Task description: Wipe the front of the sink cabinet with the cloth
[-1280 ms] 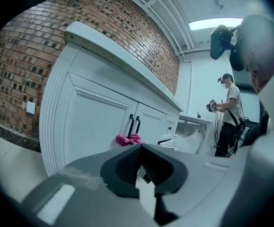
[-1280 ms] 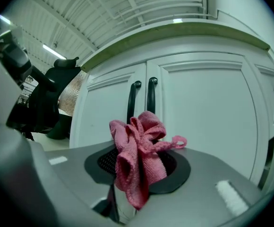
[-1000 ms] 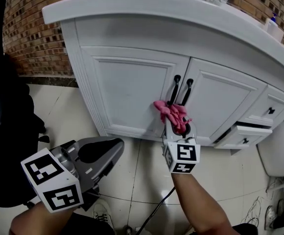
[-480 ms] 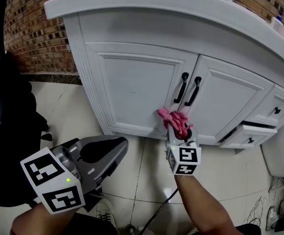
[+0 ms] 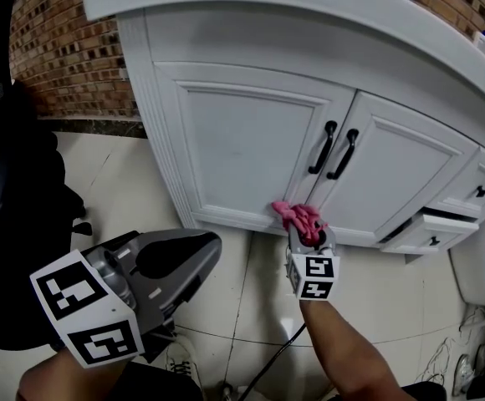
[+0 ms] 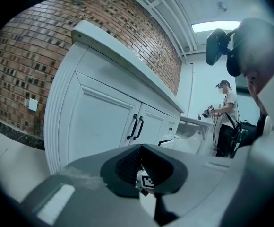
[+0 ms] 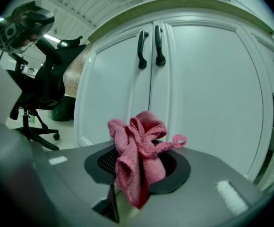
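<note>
your right gripper (image 5: 310,230) has its fingers clamped on the bunched pink cloth (image 5: 299,216), which sits at the bottom rail of the sink cabinet (image 5: 242,140) front, just below the two black handles (image 5: 335,150) where the doors meet. your left gripper (image 5: 202,253) hangs low over the tiled floor (image 5: 251,299), well apart from the cabinet, its fingers drawn together with nothing between them. a small drawer (image 5: 431,230) to the right stands ajar.

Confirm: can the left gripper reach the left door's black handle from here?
Probably yes: nothing stands between the left gripper, low and empty, and the handle; the right gripper and pink cloth sit lower.
</note>
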Tool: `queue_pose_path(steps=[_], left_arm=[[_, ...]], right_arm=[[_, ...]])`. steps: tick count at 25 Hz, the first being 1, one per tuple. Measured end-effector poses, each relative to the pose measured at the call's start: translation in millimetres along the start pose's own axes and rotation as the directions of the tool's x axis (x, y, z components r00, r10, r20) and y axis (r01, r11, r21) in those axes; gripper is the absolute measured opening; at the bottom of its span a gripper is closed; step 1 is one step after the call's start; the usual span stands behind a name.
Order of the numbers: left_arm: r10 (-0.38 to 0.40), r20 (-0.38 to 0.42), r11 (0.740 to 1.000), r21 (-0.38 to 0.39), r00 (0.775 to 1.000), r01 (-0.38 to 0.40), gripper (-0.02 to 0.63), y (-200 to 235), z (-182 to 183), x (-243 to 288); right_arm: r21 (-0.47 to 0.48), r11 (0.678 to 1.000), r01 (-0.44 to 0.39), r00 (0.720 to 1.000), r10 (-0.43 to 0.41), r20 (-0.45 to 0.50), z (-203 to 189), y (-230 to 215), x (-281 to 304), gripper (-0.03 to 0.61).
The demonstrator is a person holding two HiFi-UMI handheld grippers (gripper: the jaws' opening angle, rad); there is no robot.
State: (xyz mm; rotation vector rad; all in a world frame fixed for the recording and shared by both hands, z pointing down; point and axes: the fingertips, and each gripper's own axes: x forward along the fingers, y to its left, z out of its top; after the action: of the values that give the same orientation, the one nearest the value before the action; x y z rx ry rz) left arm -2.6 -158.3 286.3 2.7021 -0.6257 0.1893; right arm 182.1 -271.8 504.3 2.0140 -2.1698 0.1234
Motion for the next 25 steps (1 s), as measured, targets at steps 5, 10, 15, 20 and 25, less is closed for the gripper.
queue_pose_path(steps=[5,10,15,20,25], left_arm=[[0.017,0.001,1.000,0.017,1.000,-0.017,0.005,6.2,0.4,-4.2],[0.027,0.005,1.000,0.012,1.000,-0.027,0.005,12.1,1.0,-7.9],[0.032,0.005,0.999,0.011,0.999,-0.032,0.005,14.1,1.5,-11.5],[0.035,0.012,0.999,0.015,0.999,-0.035,0.005,14.5,2.3,-13.7],[0.026,0.014,1.000,0.016,1.000,-0.026,0.005,11.5,1.6,-14.1]], right_arm=[[0.014,1.000,-0.007,0.998,0.008,-0.070,-30.9,2.3,7.5,0.146],[-0.006,1.000,-0.011,0.993,0.010,-0.115,-50.9,4.6,12.0,0.146],[0.018,0.999,-0.028,0.985,0.030,-0.172,-70.5,7.1,17.0,0.146],[0.055,0.998,-0.040,0.978,0.051,-0.202,-78.7,5.7,19.4,0.146],[0.098,0.994,-0.045,0.965,0.068,-0.255,-80.7,5.1,19.1,0.146]])
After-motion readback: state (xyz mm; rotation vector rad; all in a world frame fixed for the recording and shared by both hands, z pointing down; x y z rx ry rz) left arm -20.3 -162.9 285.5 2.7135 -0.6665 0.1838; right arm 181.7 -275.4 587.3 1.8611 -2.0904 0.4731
